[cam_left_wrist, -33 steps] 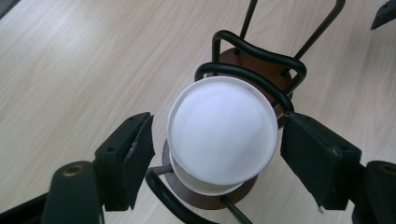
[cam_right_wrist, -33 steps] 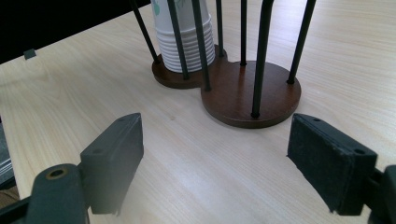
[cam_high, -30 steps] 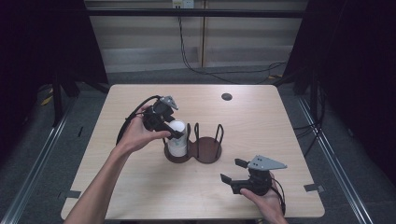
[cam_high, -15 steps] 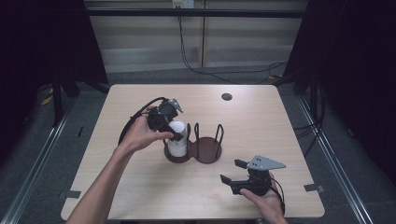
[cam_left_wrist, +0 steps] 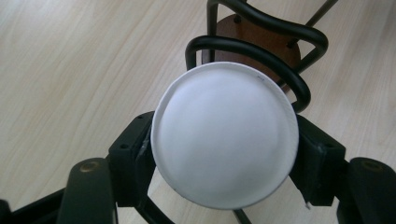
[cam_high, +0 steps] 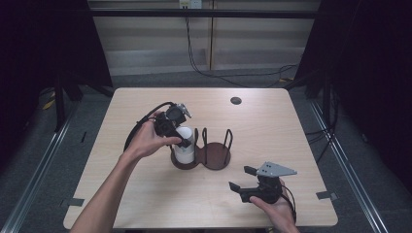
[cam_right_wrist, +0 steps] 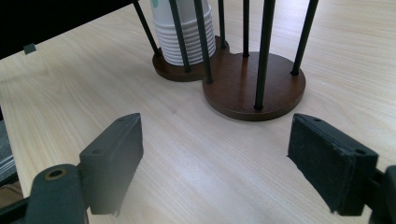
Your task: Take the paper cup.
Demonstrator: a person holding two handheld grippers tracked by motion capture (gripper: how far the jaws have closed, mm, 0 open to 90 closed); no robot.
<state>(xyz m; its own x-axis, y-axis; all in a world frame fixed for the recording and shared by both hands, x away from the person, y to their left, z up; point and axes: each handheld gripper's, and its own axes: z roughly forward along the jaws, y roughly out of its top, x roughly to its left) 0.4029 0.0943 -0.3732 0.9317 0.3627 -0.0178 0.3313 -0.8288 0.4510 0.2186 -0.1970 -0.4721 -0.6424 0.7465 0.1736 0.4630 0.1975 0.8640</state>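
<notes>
Over the holder (cam_high: 214, 155), left gripper (cam_high: 180, 141) clasps cup stack (cam_high: 184, 148).

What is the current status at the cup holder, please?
Left tongs clamped on inverted white cup stack in holder's left bay. Right tongs open, empty, near table edge. Right bay empty.

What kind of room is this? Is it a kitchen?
Probably not a kitchen; it looks like a lab or recording booth: one bare wooden table ringed by dark curtains, loose cables on the floor, and a person's hand-held left gripper.

Cup stack (cam_right_wrist: 183, 28) top beyond frame
</notes>
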